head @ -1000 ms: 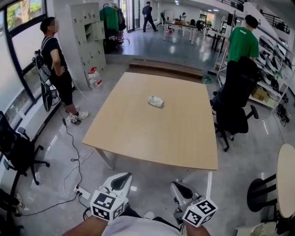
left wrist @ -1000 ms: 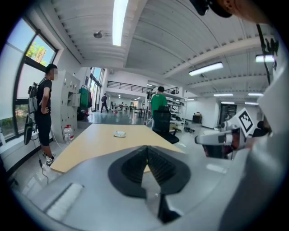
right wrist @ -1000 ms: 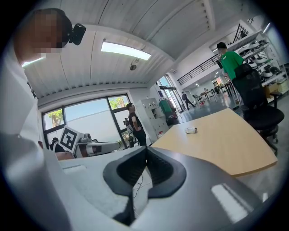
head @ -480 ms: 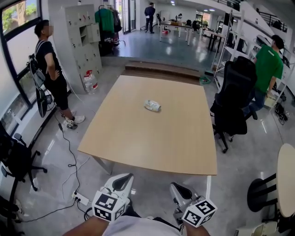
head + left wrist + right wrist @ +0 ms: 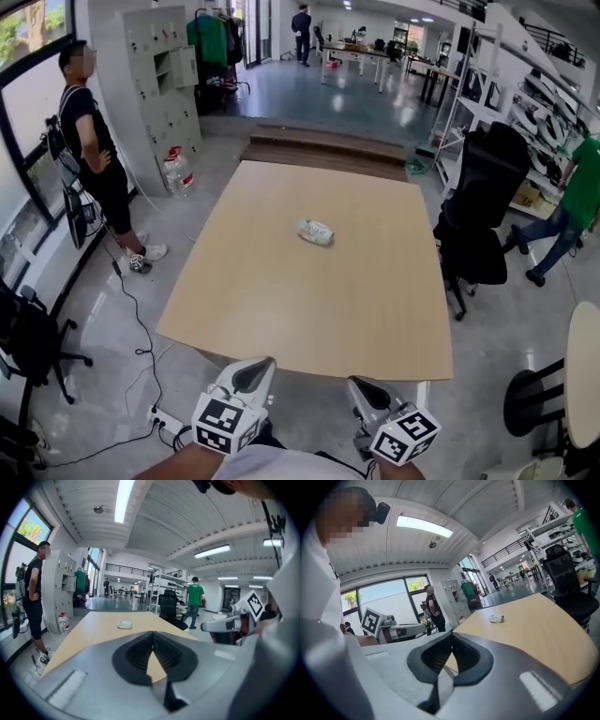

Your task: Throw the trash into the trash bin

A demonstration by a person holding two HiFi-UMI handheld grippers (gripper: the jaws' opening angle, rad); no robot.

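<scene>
Trash (image 5: pixel 316 232): one crumpled whitish wrapper lying on the wooden counter (image 5: pixel 281 309), near the middle of the top and a little toward the far edge.

Left gripper (image 5: pixel 253 370): held just off the counter's near edge and pointing across it. Jaws clenched tip to tip, nothing between them.

Right gripper (image 5: pixel 360 386): also just off the counter's near edge, beside the left one. Jaws clenched, nothing held.

Both grippers are well apart from the trash.

Surroundings: a black office chair (image 5: pixel 478 216) stands at the counter's right side. A person in black (image 5: pixel 89 141) stands off the counter's left side, near grey lockers (image 5: pixel 155 75). A water jug (image 5: pixel 175 171) sits on the floor beyond the counter's far left corner. A person in a green shirt (image 5: pixel 577 197) is beyond the chair.
</scene>
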